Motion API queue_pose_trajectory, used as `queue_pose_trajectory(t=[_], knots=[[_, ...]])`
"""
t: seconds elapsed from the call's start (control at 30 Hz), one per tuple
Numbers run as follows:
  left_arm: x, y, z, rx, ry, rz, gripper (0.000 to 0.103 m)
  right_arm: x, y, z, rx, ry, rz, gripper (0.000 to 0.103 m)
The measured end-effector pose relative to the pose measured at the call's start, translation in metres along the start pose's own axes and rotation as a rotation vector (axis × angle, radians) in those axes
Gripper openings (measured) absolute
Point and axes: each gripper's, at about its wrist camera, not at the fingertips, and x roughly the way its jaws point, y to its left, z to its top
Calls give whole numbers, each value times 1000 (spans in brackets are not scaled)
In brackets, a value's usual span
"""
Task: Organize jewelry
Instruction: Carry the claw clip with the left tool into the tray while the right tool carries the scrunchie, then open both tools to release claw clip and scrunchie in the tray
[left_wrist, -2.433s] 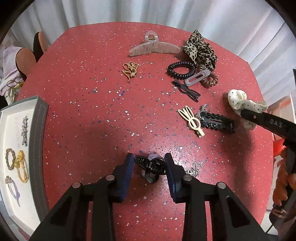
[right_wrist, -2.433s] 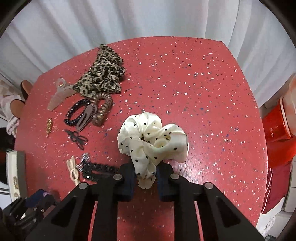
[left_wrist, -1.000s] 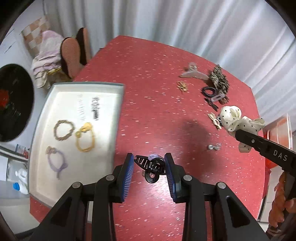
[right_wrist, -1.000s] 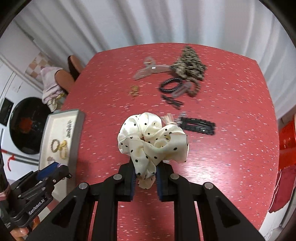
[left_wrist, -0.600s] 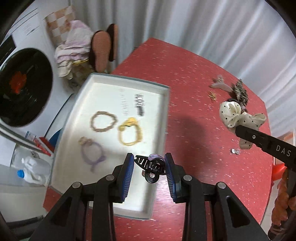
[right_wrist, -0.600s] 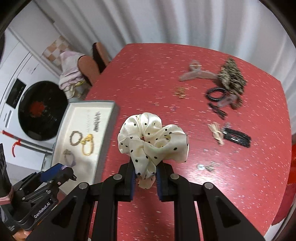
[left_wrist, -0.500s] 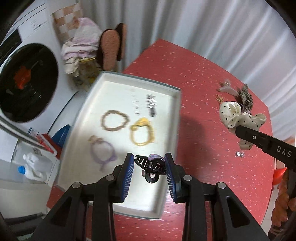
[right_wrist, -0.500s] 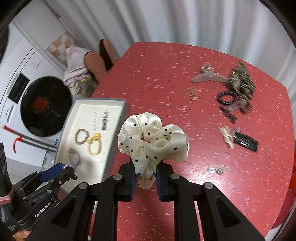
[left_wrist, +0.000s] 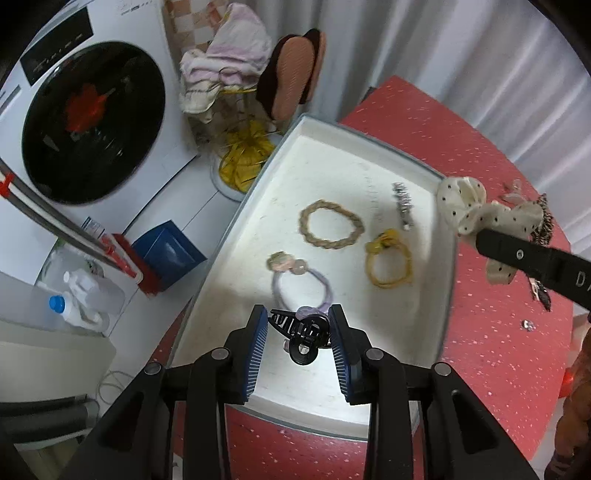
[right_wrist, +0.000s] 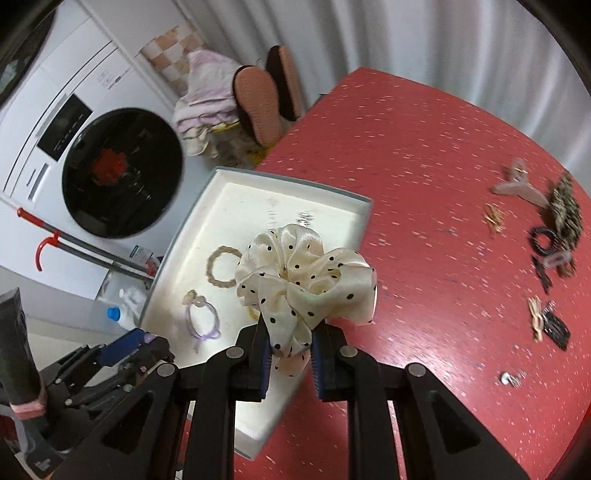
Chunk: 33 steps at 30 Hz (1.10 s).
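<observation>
My left gripper (left_wrist: 298, 334) is shut on a black claw clip (left_wrist: 301, 330) and hangs over the near part of the white tray (left_wrist: 332, 162). In the tray lie a braided tan hair tie (left_wrist: 331, 225), a yellow hair tie (left_wrist: 389, 263), a lilac hair tie (left_wrist: 301, 280) and a small silver clip (left_wrist: 402, 201). My right gripper (right_wrist: 290, 350) is shut on a cream polka-dot scrunchie (right_wrist: 304, 275), above the tray's (right_wrist: 295, 181) right edge. The scrunchie (left_wrist: 480, 210) also shows at the right of the left wrist view.
More hair pieces lie on the red table (right_wrist: 424, 184) at the far right: a clear claw clip (right_wrist: 517, 186), a leopard scrunchie (right_wrist: 567, 212), a black coil tie (right_wrist: 543, 240), flat clips (right_wrist: 550, 325). A washing machine (left_wrist: 85, 122) and a bottle (left_wrist: 77, 306) stand beyond the table's left edge.
Both grippers have swept left from over the bare red table to above the white tray, each keeping its hold. The tray now fills the middle of both views.
</observation>
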Motion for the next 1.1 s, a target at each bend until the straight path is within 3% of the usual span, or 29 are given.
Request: queue_pose_trajectory(t=[0.33,0.7,1.1], knots=[[32,3,6,-4,35,15,36,49,18,18,-25,55,5,19],[52,0,7,13,67,30,36,87,10,16,7,131,2,19],[57,-6,3,50,79,63,37,96,5,14,28,177,21,34]])
